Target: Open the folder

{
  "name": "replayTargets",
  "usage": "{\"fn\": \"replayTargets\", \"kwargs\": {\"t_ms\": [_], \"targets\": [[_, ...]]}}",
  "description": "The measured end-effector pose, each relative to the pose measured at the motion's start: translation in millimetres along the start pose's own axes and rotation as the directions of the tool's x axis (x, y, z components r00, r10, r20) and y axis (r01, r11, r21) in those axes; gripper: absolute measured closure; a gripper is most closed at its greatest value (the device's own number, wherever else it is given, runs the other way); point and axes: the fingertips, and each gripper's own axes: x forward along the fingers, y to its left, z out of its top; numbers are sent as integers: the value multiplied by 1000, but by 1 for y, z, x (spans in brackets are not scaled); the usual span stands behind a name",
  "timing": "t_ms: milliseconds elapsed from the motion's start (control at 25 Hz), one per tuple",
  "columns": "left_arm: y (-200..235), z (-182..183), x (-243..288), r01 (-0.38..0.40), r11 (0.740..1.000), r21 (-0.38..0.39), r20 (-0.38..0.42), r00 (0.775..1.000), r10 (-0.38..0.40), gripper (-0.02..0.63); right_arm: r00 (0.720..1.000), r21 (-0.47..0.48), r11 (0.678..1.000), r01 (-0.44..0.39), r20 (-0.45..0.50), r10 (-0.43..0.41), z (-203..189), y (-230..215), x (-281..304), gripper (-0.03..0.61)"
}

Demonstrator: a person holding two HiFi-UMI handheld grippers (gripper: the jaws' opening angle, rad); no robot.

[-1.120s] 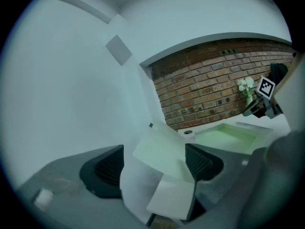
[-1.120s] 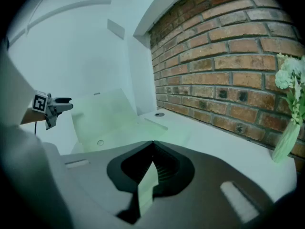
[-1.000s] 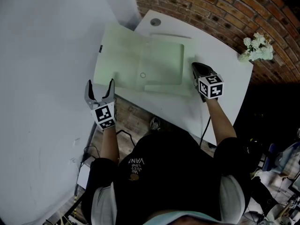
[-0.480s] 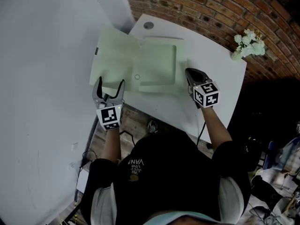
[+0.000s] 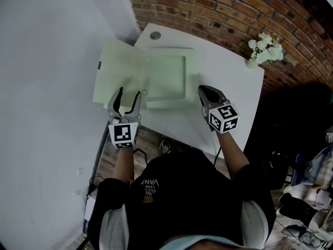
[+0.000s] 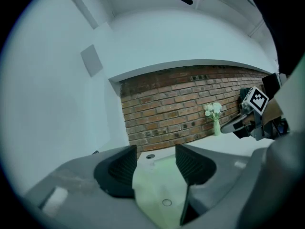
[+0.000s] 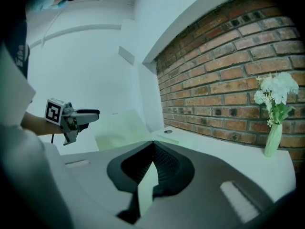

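Pale green plastic folder [image 5: 166, 77]: left tool [image 5: 128, 94], jaws just narrowing yet unclamped astride its near edge, should pinch one leaf only; right tool [image 5: 202, 89] clenched empty beside it.

top [image 5: 182, 191]: black, small pale print [image 5: 151, 183] on the chest
sleeves [image 5: 113, 227]: short, pale grey, at both shoulders
left gripper [image 5: 128, 93]: grey body, two curved fingers, dark ribbed pads [image 6: 119, 168]
right gripper [image 5: 202, 89]: grey rounded shell, dark tips, same ribbed pads inside
left cube [image 5: 124, 134]: white faces, black square markers
right cube [image 5: 223, 118]: same, white with black square markers
cable [image 5: 217, 149]: thin, dark, by the right forearm
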Motion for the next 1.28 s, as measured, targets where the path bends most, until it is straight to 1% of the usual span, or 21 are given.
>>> {"fn": "replayTargets", "kwargs": {"t_ms": [240, 360, 440, 560, 640, 800, 960, 1120, 1280], "targets": [[-24, 9, 7, 76, 997, 10, 28, 997, -76, 403, 999, 5, 1000, -2, 39, 2, 5, 16, -12, 578], [-37, 12, 10, 116, 993, 6, 36, 993, -116, 455, 999, 15, 1000, 0, 54, -1, 7, 20, -17, 578], [-45, 13, 10, 140, 990, 1, 39, 989, -140, 477, 998, 20, 1000, 6, 62, -8, 8, 22, -21, 578], [-55, 12, 10, 174, 985, -6, 36, 984, -174, 490, 997, 24, 1000, 15, 69, -16, 8, 26, -26, 578], [-62, 11, 11, 198, 980, -4, 33, 980, -198, 512, 997, 29, 999, 22, 76, -24, 8, 28, -30, 578], [-73, 12, 11, 243, 970, 0, 33, 969, -243, 526, 995, 42, 998, 38, 95, -42, 8, 32, -36, 578], [-79, 13, 9, 277, 961, -2, 40, 960, -276, 538, 993, 52, 997, 53, 100, -58, 6, 38, -40, 578], [-82, 11, 6, 299, 954, 6, 44, 953, -299, 580, 992, 58, 996, 69, 100, -75, 2, 43, -43, 578], [-83, 7, 3, 323, 946, 2, 46, 945, -323, 597, 991, 61, 995, 84, 101, -90, -1, 47, -45, 578]]}}
